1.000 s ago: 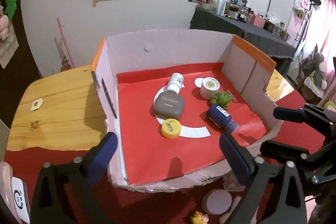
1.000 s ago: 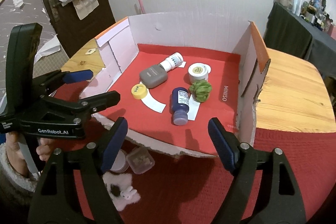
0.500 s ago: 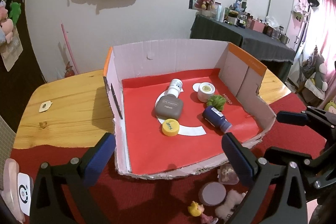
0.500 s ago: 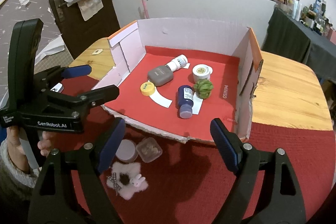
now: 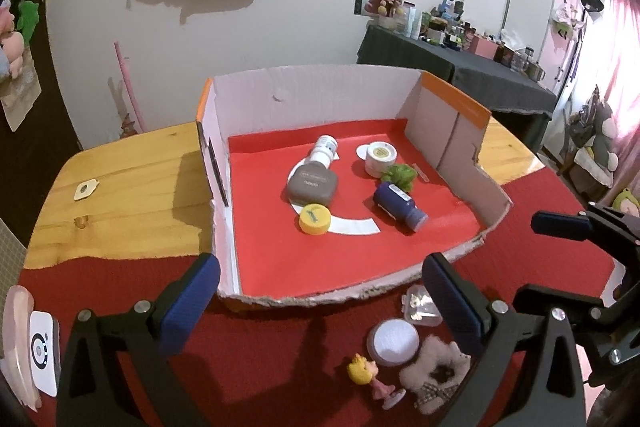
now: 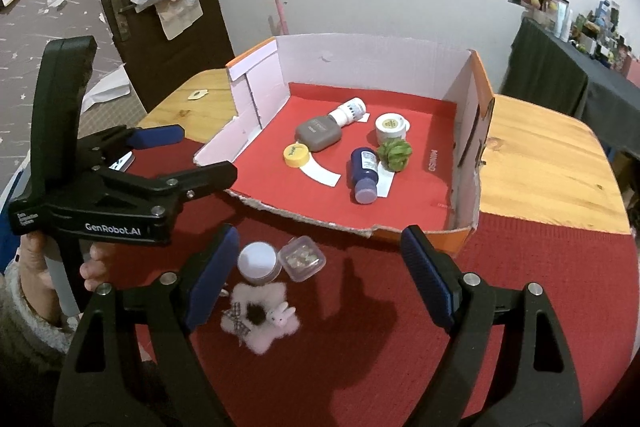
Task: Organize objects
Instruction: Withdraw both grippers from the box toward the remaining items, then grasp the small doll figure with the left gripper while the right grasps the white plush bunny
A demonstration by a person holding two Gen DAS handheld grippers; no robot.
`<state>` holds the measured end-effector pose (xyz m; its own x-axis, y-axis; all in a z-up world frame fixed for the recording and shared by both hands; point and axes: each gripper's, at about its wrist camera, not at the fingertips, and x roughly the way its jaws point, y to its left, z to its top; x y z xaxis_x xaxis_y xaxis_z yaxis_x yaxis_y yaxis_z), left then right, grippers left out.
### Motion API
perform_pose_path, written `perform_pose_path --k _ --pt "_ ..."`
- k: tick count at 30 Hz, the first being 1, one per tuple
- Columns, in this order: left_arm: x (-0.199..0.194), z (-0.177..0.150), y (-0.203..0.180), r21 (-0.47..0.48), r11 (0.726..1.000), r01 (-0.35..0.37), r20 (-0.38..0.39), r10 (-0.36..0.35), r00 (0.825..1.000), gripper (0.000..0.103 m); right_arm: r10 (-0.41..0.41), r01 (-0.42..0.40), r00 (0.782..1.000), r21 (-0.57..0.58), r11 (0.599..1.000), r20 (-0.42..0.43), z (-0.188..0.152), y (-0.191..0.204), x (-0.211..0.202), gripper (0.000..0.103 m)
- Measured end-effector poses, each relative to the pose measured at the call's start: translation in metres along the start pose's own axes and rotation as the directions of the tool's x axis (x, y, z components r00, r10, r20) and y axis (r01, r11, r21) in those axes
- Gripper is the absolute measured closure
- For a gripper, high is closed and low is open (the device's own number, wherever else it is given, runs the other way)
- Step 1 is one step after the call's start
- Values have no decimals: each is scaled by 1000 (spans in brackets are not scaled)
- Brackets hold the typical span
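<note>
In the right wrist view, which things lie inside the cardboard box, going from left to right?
Yellow lid → grey flat bottle → white bottle lying down → dark blue bottle → green ball.

I count six things in the cardboard box (image 6: 384, 55) mid-frame: one grey bottle (image 6: 319, 133), one white bottle (image 6: 349, 111), one blue bottle (image 6: 364, 169), one white jar (image 6: 390, 127), one yellow cap (image 6: 296, 154), one green ball (image 6: 395, 154). Lower left on the red surface (image 6: 520, 267), four more: one round white tub (image 6: 257, 262), one clear case (image 6: 301, 257), one fluffy clip (image 6: 260, 319), one blonde figurine (image 5: 370, 379).
</note>
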<state>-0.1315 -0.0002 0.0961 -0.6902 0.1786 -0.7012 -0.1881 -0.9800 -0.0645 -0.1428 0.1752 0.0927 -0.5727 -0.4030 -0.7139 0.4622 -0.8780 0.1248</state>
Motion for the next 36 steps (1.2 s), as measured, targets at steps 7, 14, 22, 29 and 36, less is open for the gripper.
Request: perform_pose_path --k 7,14,22,29,36 --pt "-3 -10 -4 8 1000 6 -11 -6 1000 0 10 -10 1000 -12 1000 -19 -11 8 0 20" --pt "-4 -19 -5 5 1000 9 -25 -9 1000 0 7 -9 999 -23 1000 -52 -27 15 7 20" --pt "-3 -34 -4 11 1000 9 -44 -8 999 0 6 -9 995 -29 1000 -99 -46 18 18 20" --pt "3 -47 -1 11 1000 0 -74 1 997 0 33 -38 991 -32 999 -132 -58 25 27 20" --pt "7 -60 1 6 1000 10 -103 -9 995 0 51 -58 987 -47 997 -154 -67 35 39 20"
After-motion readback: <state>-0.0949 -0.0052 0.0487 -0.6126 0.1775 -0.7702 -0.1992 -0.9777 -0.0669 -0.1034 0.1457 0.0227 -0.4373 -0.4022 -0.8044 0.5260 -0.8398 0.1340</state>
